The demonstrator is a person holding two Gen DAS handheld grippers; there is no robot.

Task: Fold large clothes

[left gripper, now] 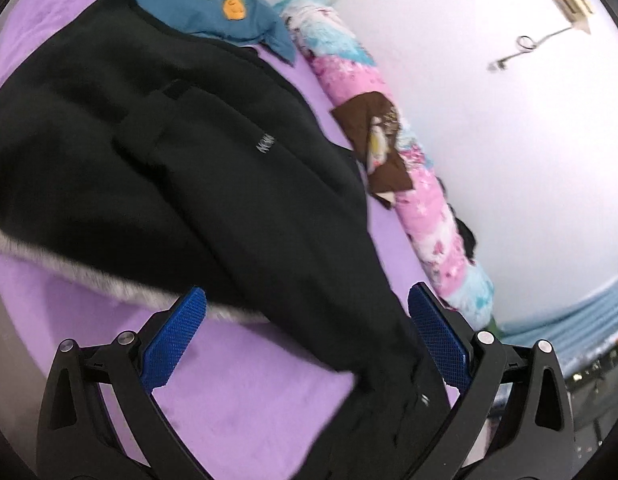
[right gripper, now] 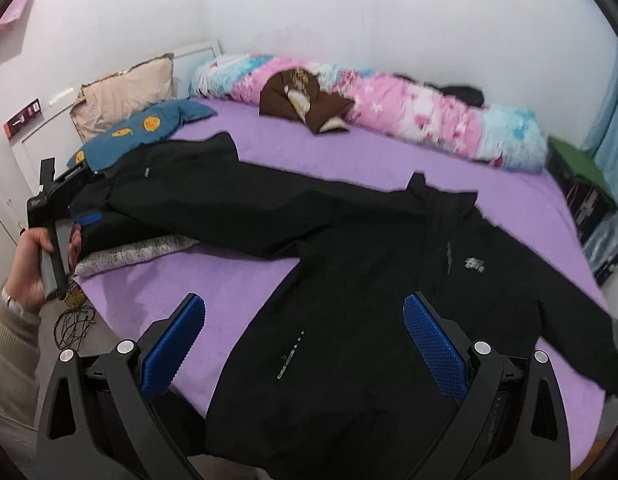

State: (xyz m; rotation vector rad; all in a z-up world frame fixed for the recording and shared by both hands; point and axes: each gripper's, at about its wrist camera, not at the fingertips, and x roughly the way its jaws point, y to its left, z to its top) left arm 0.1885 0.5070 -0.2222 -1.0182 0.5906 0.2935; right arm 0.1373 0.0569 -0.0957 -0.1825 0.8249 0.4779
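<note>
A large black jacket [right gripper: 349, 272] with a grey fur hood trim [right gripper: 137, 254] lies spread on the purple bed [right gripper: 317, 152]. In the left wrist view the jacket [left gripper: 189, 152] fills the middle, and a black fold of it runs between the open blue pads of my left gripper [left gripper: 307, 306]; the pads stand apart from the cloth. My left gripper also shows in the right wrist view [right gripper: 79, 216], at the jacket's left end by the hood. My right gripper [right gripper: 305, 316] is open above the jacket's front hem, holding nothing.
A rolled pink and blue blanket [right gripper: 409, 120] lies along the far wall with a brown garment [right gripper: 301, 102] on it. A blue pillow with orange shapes [right gripper: 149, 128] and a beige pillow [right gripper: 125, 92] sit at the head. Cables [right gripper: 75, 320] lie on the floor at left.
</note>
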